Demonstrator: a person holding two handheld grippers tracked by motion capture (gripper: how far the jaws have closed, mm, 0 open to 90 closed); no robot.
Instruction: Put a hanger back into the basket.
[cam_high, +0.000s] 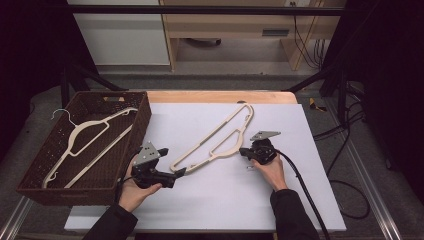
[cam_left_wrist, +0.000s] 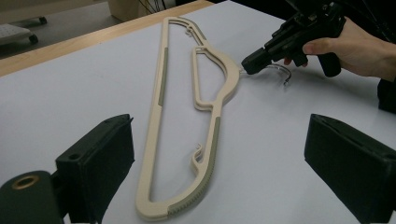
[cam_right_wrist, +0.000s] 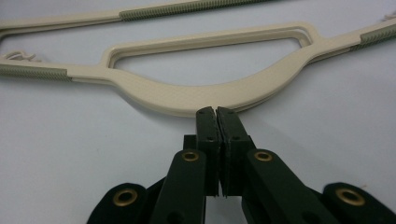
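Observation:
A cream plastic hanger lies flat on the white board, running diagonally from near left to far right. My left gripper is open at its near left end; in the left gripper view the jaws stand wide on either side of the hanger's tip. My right gripper is shut at the hanger's neck, where the metal hook comes out. In the right gripper view the jaws are pressed together against the curved middle of the hanger.
A brown wicker basket sits at the left, overhanging the board, with a second cream hanger inside. A wooden table edge runs behind the board. Black cables trail on the floor at the right.

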